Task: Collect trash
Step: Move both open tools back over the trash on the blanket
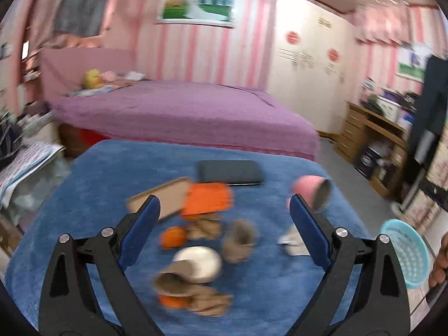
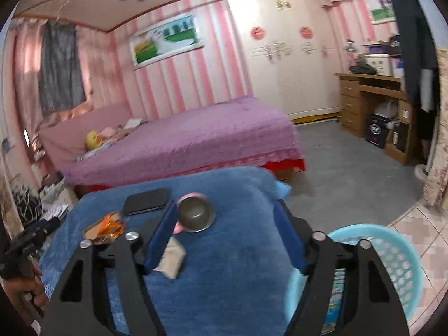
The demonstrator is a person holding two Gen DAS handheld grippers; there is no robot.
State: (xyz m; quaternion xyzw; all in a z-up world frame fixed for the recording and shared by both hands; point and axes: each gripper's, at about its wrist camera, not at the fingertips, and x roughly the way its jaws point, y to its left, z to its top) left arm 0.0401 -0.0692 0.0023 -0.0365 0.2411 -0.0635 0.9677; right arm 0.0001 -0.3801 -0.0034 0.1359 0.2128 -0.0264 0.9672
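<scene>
Nearby, crumpled brown paper on fuzzy blue cloth

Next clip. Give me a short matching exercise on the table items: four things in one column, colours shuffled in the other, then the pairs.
Things:
1. basket
2. cup
3. flat case
4. tablecloth

Colours:
A. pink outside
B. dark blue
C. black
D. light turquoise

Pairs: 1-D, 2-A, 3-C, 4-B
</scene>
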